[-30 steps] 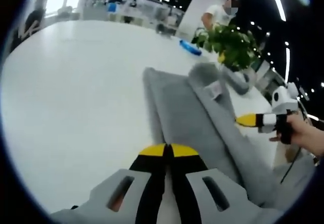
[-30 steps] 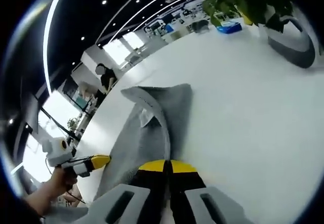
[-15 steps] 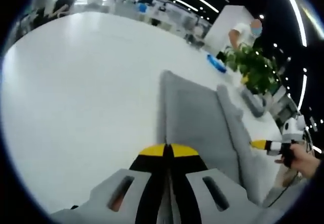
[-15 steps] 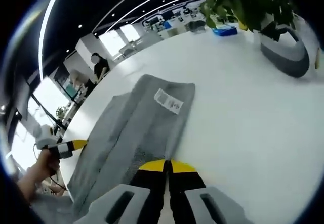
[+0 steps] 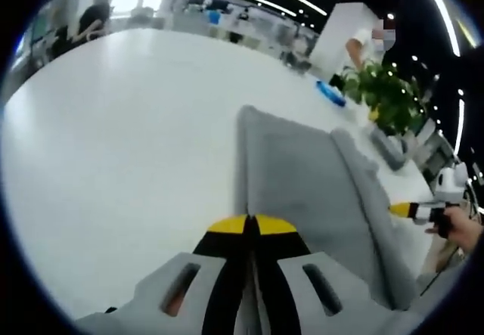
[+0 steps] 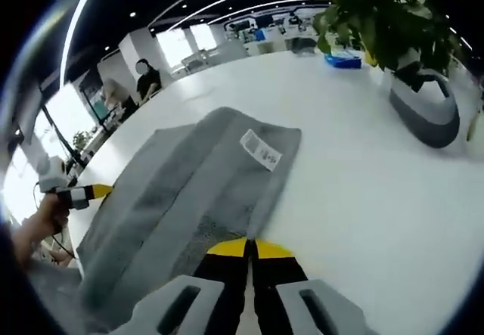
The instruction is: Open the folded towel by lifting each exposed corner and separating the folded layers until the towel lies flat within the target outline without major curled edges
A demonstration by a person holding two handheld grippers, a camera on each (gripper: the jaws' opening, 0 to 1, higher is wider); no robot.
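Two grippers hold the grey towel (image 5: 302, 176) by its near edge, spread across the white table (image 5: 113, 138). In the left gripper view the left gripper (image 5: 252, 225) has its yellow-tipped jaws pressed together with the towel's edge running in between them, so it looks clamped on the cloth; in the right gripper view the right gripper (image 6: 249, 248) likewise has its jaws closed together on the towel's (image 6: 189, 184) near edge. The cloth lies mostly opened out, with a long raised fold running down its length and a white label (image 6: 261, 150) showing near the far end, on the side toward the potted plant (image 6: 386, 17). From the plant, the towel lies well apart, across bare table. Compared with half a second ago, the towel has spread wider and flatter in the right gripper view, and the fold sits lower; a second ago the far corner was still peaked and curled, with the label tucked in the crease. The other gripper appears at the towel's side edge in each view, (image 5: 412, 210) and (image 6: 87, 192), held by a hand (image 6: 34, 225); whether it touches the cloth there is hard to tell. No target outline can be made out on the table, and the towel's near corners are cut off beneath the gripper bodies.
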